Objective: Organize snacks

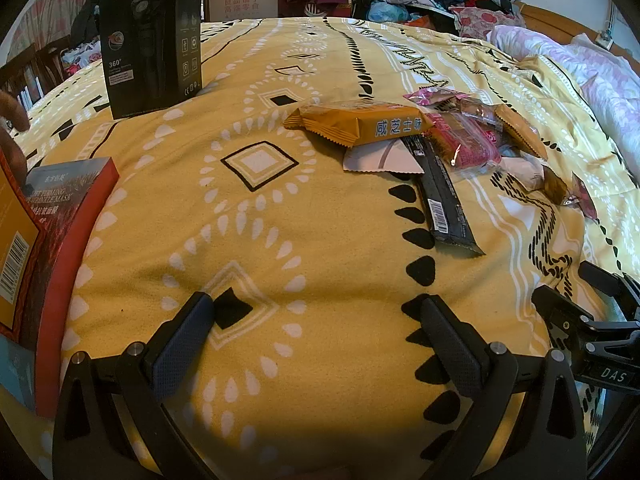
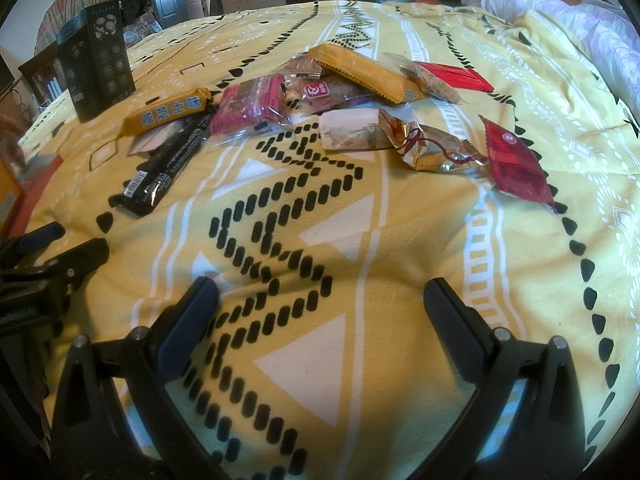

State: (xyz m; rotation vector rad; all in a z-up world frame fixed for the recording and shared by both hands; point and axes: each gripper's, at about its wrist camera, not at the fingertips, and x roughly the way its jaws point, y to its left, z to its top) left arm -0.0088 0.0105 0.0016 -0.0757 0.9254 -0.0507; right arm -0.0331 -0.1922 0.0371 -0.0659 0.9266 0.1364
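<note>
Both tools wide open, empty, low over the yellow bedspread [image 2: 400, 240]: left tool [image 1: 320, 316], right tool [image 2: 320, 300]. Snack pile [image 2: 320, 96] lies far, centre-right on the bed; black bar [image 1: 444, 200] nearest, w/ orange pack [image 1: 360, 124] overlapping its far end. Black box [image 1: 152, 36] upright, far left.

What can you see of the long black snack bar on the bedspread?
The black snack bar is a long, slim, glossy dark wrapper with crimped ends and a white barcode label near its close end. It lies flat on the yellow patterned bedspread, unopened as far as shows. Its far end runs under the yellow cheese-flavour packet and over a white wrapper. Neither gripper touches it.
</note>
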